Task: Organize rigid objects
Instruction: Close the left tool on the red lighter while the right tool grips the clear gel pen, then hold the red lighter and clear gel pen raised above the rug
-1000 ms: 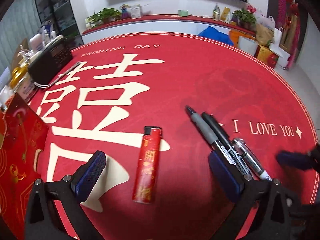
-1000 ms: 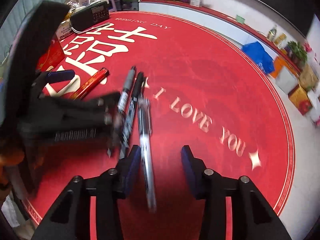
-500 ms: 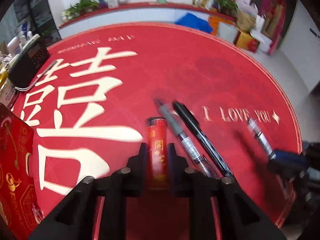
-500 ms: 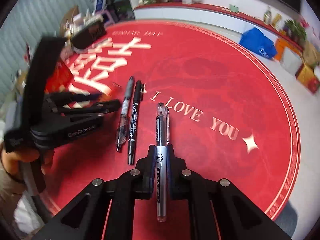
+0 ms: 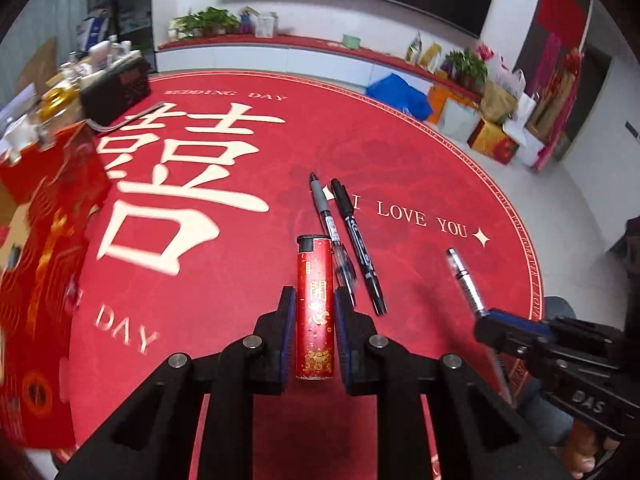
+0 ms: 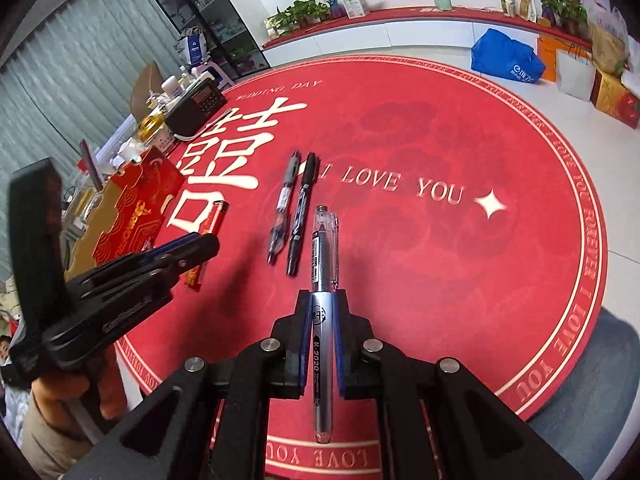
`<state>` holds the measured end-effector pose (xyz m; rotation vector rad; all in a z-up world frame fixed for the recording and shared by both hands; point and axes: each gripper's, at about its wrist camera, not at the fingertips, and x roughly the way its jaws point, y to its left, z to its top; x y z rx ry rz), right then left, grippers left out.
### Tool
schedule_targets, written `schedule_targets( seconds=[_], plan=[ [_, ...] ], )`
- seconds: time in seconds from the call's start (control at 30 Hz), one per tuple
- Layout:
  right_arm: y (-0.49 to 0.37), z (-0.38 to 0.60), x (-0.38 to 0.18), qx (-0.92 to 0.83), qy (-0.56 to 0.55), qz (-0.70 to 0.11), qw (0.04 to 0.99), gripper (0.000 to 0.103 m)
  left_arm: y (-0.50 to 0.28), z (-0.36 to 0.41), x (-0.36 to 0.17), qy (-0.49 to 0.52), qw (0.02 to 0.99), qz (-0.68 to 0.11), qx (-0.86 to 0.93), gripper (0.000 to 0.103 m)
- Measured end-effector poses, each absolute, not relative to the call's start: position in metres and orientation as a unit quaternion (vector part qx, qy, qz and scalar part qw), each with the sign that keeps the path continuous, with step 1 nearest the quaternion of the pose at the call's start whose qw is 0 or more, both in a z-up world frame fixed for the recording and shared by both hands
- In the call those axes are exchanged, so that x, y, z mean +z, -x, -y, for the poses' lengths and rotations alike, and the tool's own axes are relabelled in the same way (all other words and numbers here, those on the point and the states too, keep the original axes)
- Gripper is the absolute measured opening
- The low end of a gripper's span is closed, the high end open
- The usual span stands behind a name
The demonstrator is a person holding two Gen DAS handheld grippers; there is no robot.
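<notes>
My left gripper [image 5: 315,300] is shut on a red lighter [image 5: 315,304] and holds it above the round red mat [image 5: 420,152]. My right gripper [image 6: 323,300] is shut on a silver pen with a clear cap [image 6: 323,280], lifted off the mat; the pen also shows at the right of the left wrist view [image 5: 466,280]. A grey-grip pen [image 5: 326,216] and a black marker [image 5: 356,236] lie side by side on the mat, also seen in the right wrist view: the pen [image 6: 282,208], the marker [image 6: 301,212]. The left gripper shows there too [image 6: 200,246].
A red and gold gift box [image 5: 44,240] stands at the mat's left edge. A black radio [image 6: 198,102] and small bottles [image 6: 154,122] sit at the far left. Bags and boxes [image 5: 492,120] line the far wall on the floor.
One second ago both grippers were open around the lighter and the pen. They have shut on them and lifted them off the mat; both views have risen and pulled back.
</notes>
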<state>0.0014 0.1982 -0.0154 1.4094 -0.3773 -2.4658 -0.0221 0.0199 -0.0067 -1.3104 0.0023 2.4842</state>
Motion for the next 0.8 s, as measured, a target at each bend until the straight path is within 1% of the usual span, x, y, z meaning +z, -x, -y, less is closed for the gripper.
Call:
schedule_targets(
  seconds=[0.23,0.57,0.8],
  plan=[
    [-0.011,-0.189,-0.020,-0.849,-0.489,0.138,0.147,0.011,-0.001,-0.008,-0.010,0.464,0.120,-0.003,0.878,0.020],
    [-0.019,-0.159,-0.020,-0.853,-0.493,0.091,0.149,0.011,-0.015,0.012,-0.019,0.460,0.064,-0.017,0.885,0.020],
    [-0.020,-0.147,-0.022,-0.851,-0.497,0.071,0.150,0.011,-0.020,0.023,-0.020,0.458,0.050,-0.015,0.887,0.020]
  ],
)
